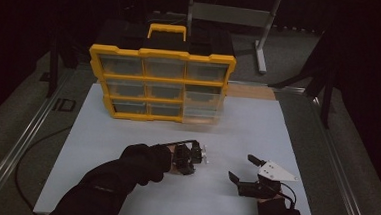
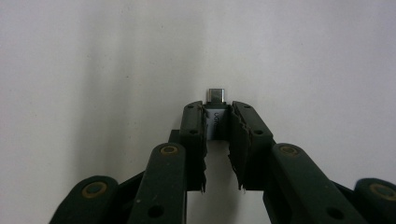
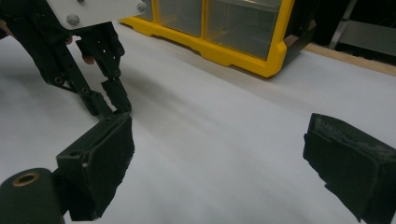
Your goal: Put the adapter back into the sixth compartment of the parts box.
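Left gripper (image 2: pixel 216 122) clamping small adapter (image 2: pixel 216 117), right gripper (image 3: pixel 219 158) fingers spread

The white table top (image 1: pixel 257 131) looks smooth and matt, like painted board. The yellow plastic box (image 1: pixel 161 83) has a slightly shiny frame, and its little drawers are clear plastic. The left gripper (image 2: pixel 217 122) is black matt plastic with brass-coloured pins, and it grips a small adapter (image 2: pixel 216 112) with a shiny metal plug. The right gripper (image 3: pixel 219 158) has rough, fuzzy black pads.
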`<state>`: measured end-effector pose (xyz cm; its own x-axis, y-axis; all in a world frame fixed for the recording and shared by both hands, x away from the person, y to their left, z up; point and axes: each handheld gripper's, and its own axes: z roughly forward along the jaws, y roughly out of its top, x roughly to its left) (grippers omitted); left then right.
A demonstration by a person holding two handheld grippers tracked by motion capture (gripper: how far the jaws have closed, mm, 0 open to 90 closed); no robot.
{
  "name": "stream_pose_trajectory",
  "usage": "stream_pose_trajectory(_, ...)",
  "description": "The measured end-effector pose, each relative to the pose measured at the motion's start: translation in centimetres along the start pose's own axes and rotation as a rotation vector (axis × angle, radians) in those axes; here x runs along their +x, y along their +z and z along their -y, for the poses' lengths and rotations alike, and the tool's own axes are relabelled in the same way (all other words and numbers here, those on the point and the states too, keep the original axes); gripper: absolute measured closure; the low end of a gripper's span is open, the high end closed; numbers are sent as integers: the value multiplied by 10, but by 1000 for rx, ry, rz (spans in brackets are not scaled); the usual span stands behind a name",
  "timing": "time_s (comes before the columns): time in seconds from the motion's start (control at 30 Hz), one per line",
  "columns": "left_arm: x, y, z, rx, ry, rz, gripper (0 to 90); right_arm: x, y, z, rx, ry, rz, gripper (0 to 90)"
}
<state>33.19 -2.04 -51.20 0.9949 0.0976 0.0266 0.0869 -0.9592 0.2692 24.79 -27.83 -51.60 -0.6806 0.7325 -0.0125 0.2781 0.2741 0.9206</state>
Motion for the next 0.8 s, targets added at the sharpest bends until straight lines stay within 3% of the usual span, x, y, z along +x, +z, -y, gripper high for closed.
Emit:
stream_pose_trajectory(0.33, 1, -3, 2, 5, -7, -2, 775, 0, 0, 0, -1, 2, 1, 84)
stream_pose_trajectory(0.47, -1, -5, 2, 10, 8, -3, 775, 0, 0, 0, 0, 1, 2, 84)
stream_pose_trajectory(0.8, -2, -15, 2, -14, 7, -18, 776, 0, 1, 0, 3, -1, 0, 84)
